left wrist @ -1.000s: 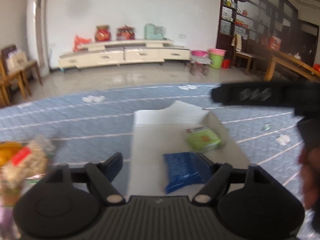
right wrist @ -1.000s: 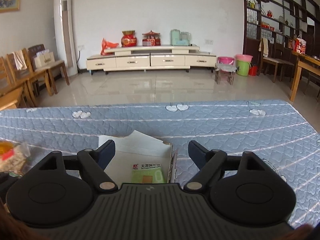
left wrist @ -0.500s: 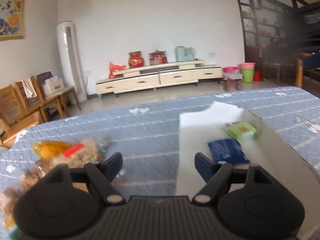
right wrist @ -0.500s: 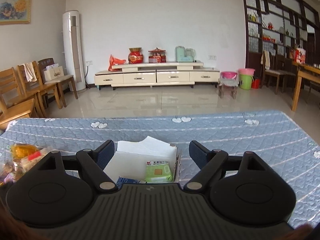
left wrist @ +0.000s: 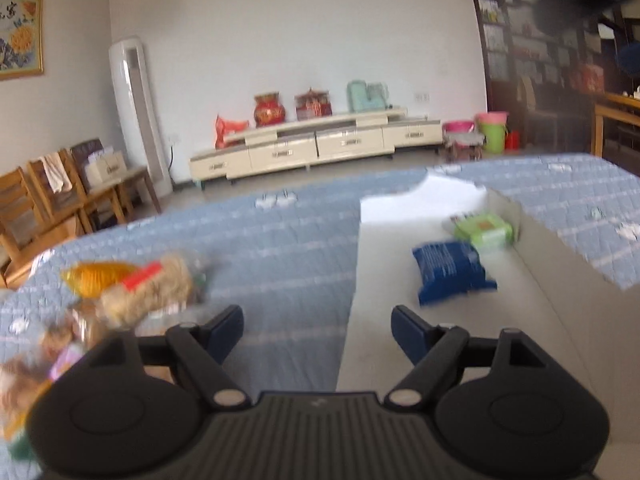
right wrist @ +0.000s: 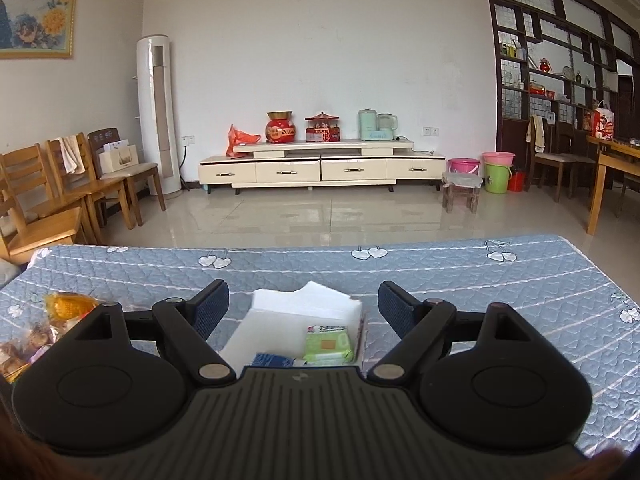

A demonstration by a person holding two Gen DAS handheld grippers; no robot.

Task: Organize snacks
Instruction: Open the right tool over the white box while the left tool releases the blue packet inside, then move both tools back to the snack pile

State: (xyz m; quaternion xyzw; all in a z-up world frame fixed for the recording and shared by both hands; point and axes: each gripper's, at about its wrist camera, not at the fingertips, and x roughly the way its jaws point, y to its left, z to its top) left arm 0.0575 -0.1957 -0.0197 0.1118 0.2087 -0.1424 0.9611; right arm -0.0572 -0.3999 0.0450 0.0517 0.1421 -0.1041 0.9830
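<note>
The left tool (left wrist: 317, 326) hung over the blue quilted surface (left wrist: 280, 248), jaws spread wide with nothing between them. Its left finger pointed toward the loose pile of snacks (left wrist: 132, 292): an orange packet and a clear bag of pale crunchy bits, with more packets blurred at the picture's edge. Its right finger sat over the near end of the white box (left wrist: 400, 216). Inside that box lay a blue packet (left wrist: 452, 268), and just past it, touching or nearly so, a green packet (left wrist: 486, 230) close against the box's right wall. The whole left view was smeared, so labels could not be read.

The right tool (right wrist: 303, 306) also stood wide and empty, well above the surface (right wrist: 500, 292) and aimed straight down the room. Between its fingers showed the same box (right wrist: 304, 304), with the green packet (right wrist: 328, 344) flat on its floor and only a corner of the blue packet (right wrist: 272, 360) peeking over the tool's body. The snack pile (right wrist: 48, 320) lay off to the left on the quilt, well apart from the box, partly hidden behind the tool.

Beyond the surface stretched a shiny tiled floor, a cream cabinet (right wrist: 320, 168) against the far wall, and wooden chairs (right wrist: 80, 192) on the left.
</note>
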